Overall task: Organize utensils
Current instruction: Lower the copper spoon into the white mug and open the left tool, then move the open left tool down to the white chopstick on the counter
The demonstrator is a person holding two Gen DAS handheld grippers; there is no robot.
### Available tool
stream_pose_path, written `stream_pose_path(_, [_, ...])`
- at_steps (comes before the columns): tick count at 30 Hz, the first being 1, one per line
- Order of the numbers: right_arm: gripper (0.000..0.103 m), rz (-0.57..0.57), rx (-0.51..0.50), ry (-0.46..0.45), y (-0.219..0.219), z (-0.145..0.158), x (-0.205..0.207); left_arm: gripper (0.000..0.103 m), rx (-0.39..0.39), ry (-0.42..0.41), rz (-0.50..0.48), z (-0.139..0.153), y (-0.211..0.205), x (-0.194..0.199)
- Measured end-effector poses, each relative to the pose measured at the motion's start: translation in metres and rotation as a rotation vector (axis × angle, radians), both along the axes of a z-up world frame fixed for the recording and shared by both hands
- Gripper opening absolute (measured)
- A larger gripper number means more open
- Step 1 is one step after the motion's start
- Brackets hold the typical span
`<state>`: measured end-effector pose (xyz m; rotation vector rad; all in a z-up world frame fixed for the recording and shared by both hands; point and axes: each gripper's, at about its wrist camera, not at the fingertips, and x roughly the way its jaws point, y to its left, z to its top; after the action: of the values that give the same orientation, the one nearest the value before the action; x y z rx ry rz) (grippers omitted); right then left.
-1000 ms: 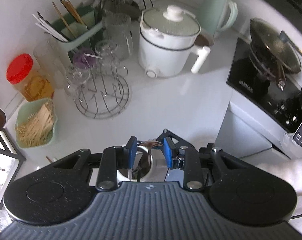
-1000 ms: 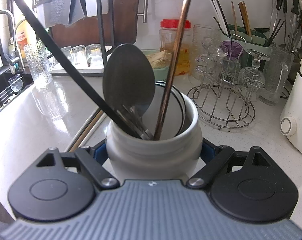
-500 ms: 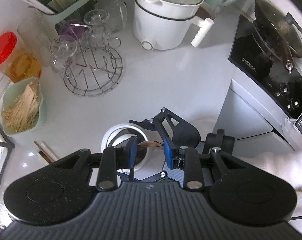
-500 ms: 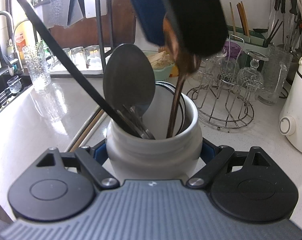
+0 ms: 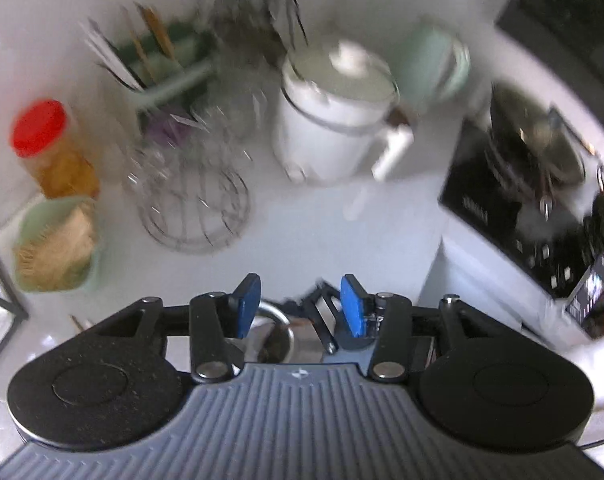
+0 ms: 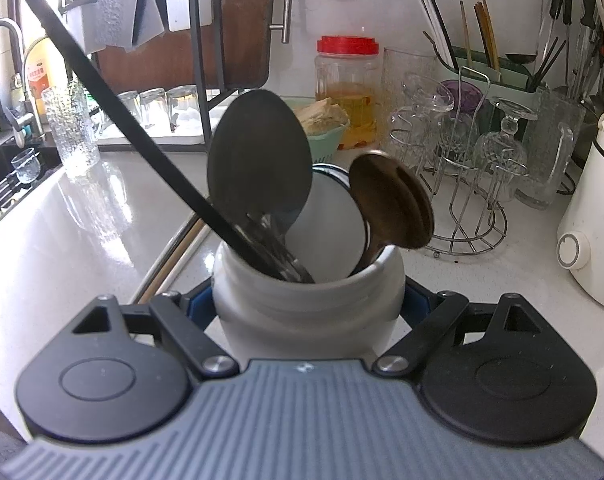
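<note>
From the left wrist, blurred, the left gripper [image 5: 299,304] hangs above the white jar [image 5: 275,330], its blue pads having just spread with nothing between them; the rice cooker [image 5: 334,120] stands beyond the jar on the table [image 5: 322,232]. From the right wrist, the right gripper [image 6: 308,304] clamps the white jar [image 6: 306,304]; inside it the bronze spoon [image 6: 390,204] leans right of the dark ladle [image 6: 257,160].

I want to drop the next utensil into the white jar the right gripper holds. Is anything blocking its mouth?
Partly. In the white jar, a dark spatula leans at left and bronze spoons at right. The middle of the mouth looks open. The left gripper has just opened, nothing between its pads.
</note>
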<state>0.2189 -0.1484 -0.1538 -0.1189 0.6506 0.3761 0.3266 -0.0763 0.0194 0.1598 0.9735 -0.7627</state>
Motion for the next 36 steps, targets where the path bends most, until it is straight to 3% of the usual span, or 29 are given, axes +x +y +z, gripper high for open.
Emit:
stream_pose_path(5, [0.091,-0.02,0.001,0.009,0.001,0.001,0.0,0.051,-0.103,-0.058,0.18,0.012,0.055,-0.003])
stream_pose_path(9, [0.091,-0.05,-0.008,0.023,0.005,0.002,0.001,0.053,-0.148,-0.043,0.336,0.0,0.112,0.0])
stream_pose_path(14, [0.091,-0.098,-0.015,0.05,0.009,0.003,0.001,0.054,-0.129,-0.019,0.494,-0.038,0.164,0.0])
stream_pose_path(19, [0.091,-0.139,-0.029,0.081,0.014,0.006,0.002,0.054,-0.103,0.033,0.608,-0.099,0.192,0.004])
stream_pose_path(24, [0.091,-0.183,-0.032,0.094,0.017,0.006,0.002,0.052,-0.073,0.083,0.662,-0.161,0.197,0.013])
stream_pose_path(26, [0.091,-0.203,-0.032,0.093,0.019,0.006,0.001,0.052,-0.05,0.059,0.654,-0.176,0.191,0.015])
stream_pose_path(36, [0.091,-0.251,-0.033,0.099,0.022,0.007,0.001,0.05,0.105,-0.041,0.576,-0.212,0.155,0.016])
